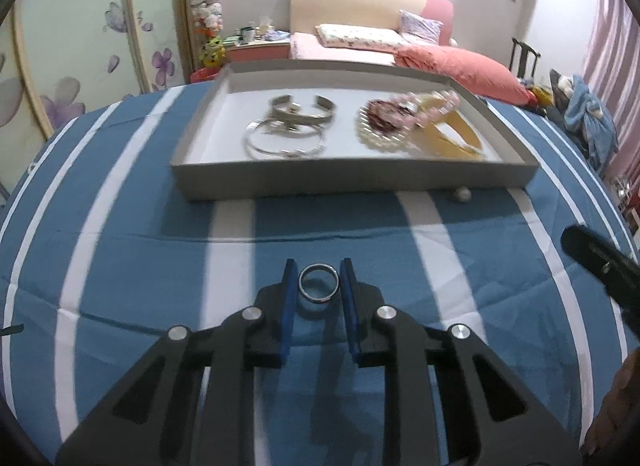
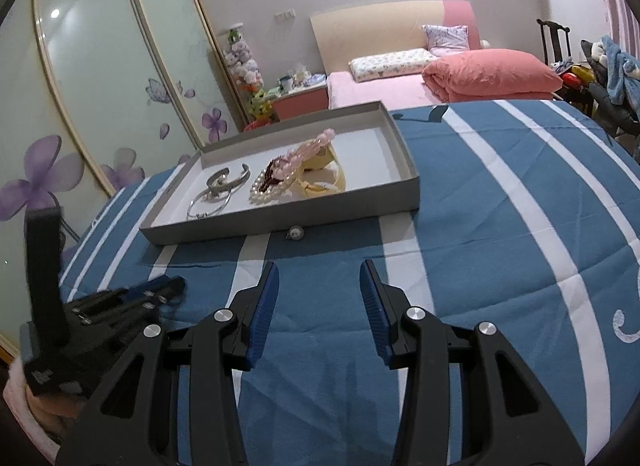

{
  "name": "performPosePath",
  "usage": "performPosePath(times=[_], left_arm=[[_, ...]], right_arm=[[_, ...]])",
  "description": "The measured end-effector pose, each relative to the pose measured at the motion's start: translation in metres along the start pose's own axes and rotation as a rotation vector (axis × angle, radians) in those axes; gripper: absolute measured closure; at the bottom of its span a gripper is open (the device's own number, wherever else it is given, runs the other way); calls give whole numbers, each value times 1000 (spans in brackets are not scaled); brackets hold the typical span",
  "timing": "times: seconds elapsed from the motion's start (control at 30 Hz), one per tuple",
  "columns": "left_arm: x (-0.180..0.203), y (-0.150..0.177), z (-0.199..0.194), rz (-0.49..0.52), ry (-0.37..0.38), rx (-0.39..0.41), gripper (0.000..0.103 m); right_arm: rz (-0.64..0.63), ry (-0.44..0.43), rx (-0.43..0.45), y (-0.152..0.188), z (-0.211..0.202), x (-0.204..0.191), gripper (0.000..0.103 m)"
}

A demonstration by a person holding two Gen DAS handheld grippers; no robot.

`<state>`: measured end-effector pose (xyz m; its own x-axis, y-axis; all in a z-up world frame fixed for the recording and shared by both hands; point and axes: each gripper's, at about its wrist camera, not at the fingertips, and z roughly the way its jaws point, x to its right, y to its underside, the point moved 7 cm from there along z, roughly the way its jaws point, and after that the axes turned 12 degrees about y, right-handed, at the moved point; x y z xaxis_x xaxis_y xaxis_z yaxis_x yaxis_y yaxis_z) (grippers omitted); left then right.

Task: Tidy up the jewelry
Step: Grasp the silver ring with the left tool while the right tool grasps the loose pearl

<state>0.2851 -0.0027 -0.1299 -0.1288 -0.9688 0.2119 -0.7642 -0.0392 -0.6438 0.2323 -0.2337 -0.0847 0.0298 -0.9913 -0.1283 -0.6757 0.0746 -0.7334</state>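
Note:
My left gripper [image 1: 319, 272] is shut on a silver ring [image 1: 319, 282], held between its blue pads just above the striped cloth. A grey shallow tray [image 1: 352, 181] lies ahead; it holds silver bangles [image 1: 286, 133], a pearl strand [image 1: 380, 137], pink beads [image 1: 424, 105] and a yellow band [image 1: 452, 133]. A loose pearl piece [image 1: 463, 194] lies on the cloth against the tray's front wall; it also shows in the right wrist view [image 2: 295, 232]. My right gripper [image 2: 319, 272] is open and empty above the cloth, near side of the tray [image 2: 280, 221]. The left gripper [image 2: 132, 298] shows at lower left there.
A blue cloth with white stripes [image 1: 140, 225] covers the work surface. A bed with a coral quilt [image 1: 460, 61] stands behind, a wardrobe with flower-painted doors [image 2: 100, 85] at the left, and a chair with clothes [image 2: 612, 65] at the far right.

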Motion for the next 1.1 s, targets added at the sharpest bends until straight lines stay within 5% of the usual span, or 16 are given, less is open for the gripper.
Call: performPosePath(times=[0.33,1.1], left_arm=[[-45,-8,-25,-103,11,59,81],[-51,-5,-29,-108,25,60,81]], right_arm=[[-61,23,-87,-5,35,-30,67],[-114,139,-153,-18,82,-57,86]])
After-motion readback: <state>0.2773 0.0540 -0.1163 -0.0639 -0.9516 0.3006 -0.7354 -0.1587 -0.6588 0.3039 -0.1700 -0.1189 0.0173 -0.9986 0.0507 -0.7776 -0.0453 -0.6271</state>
